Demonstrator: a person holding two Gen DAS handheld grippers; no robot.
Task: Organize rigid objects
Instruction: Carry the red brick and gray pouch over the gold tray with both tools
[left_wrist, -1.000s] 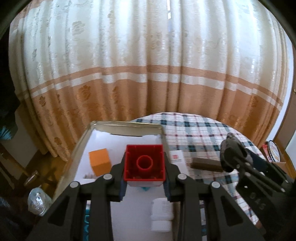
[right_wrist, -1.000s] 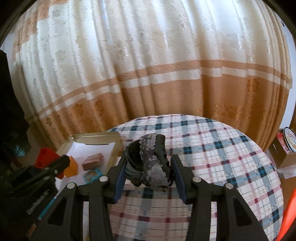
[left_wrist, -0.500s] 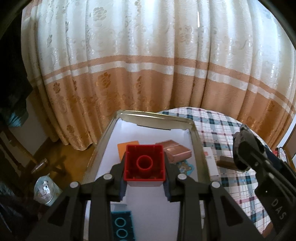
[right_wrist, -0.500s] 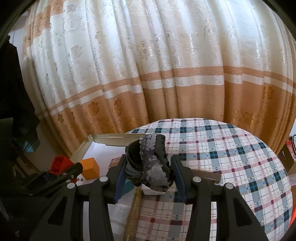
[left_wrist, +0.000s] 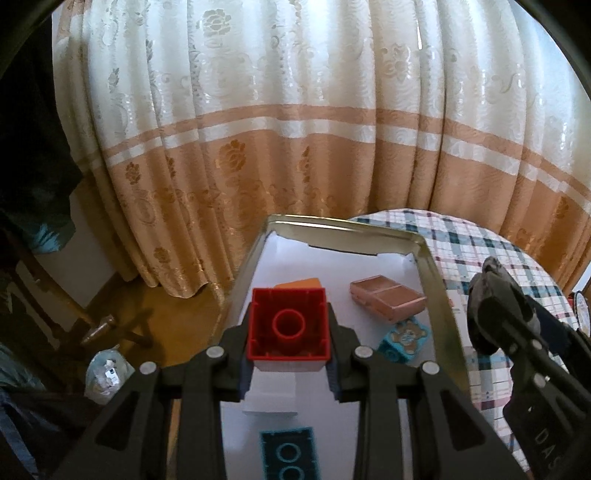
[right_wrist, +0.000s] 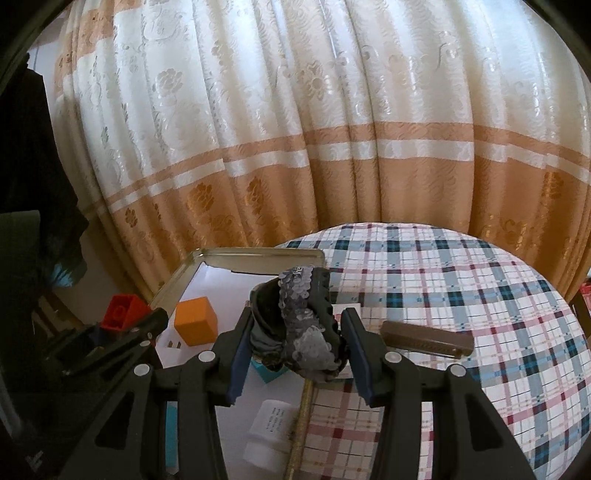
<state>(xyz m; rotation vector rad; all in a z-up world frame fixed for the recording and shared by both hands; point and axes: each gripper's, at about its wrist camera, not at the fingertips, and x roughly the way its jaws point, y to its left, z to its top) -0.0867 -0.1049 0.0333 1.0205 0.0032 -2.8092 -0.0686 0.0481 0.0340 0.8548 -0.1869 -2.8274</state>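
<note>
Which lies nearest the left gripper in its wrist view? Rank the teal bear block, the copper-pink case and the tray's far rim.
1. Teal bear block, just right of the left gripper.
2. Copper-pink case, behind the block.
3. Tray's far rim, by the curtain.

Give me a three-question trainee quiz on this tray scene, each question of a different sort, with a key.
1. True or false: the left gripper is shut on the red block.
2. What does the right gripper hold? A) orange cube B) dark sequinned bundle C) brown bar
3. Fill in: the orange cube sits inside the ____.

Key: 1 true. 2 B, the dark sequinned bundle; the brown bar lies on the checked tablecloth. 3 tray.
</note>
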